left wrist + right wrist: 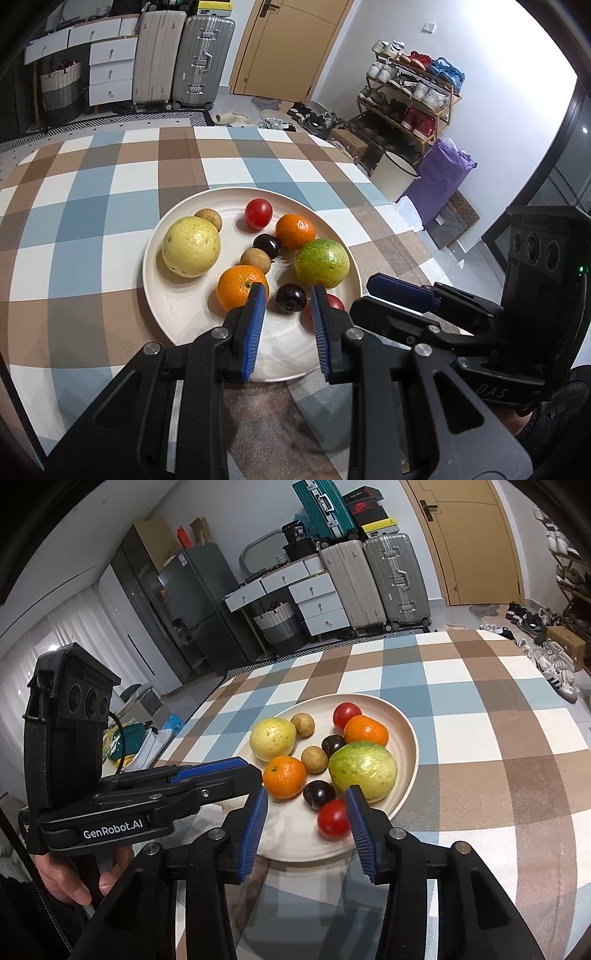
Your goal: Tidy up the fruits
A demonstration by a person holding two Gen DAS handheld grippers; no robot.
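1. The table point(92, 206) has a brown, blue and cream checked cloth and rounded corners. There's lots of bare cloth beyond the plate and off to its left in the left wrist view. The table's right edge runs closer to the plate there, with floor and a shoe rack point(410, 92) past it.
2. The cream plate point(162, 295) sits flat towards the near side, and its near rim is under both sets of fingers. All the fruit is on it.
3. The left gripper point(288, 291) is pinched down to a narrow gap and has nothing in it. It hangs over the plate's near rim. "GenRobot.AI" is printed on its side in the right wrist view, where a hand point(74, 878) holds it.
4. The right gripper point(307, 794) has its pads clearly apart and nothing clamped. A few letters, maybe "DAS", show on its body from the other camera.
5. The yellow guava point(191, 246) is on the plate's left and the green guava point(322, 263) on its right, well apart.
6. One orange point(242, 291) sits just past the left gripper's left fingertip, the other orange point(295, 231) further back.
7. The near tomato point(333, 818) sits between the right gripper's pads, right up against the right-hand one. I can't tell if it's touching. The far tomato point(258, 213) is by the back rim.
8. One dark plum point(290, 298) lies just beyond the left gripper's gap, the second plum point(266, 246) mid-plate.
9. There are two longans: one longan point(208, 218) behind the yellow guava and another longan point(255, 260) in the middle.
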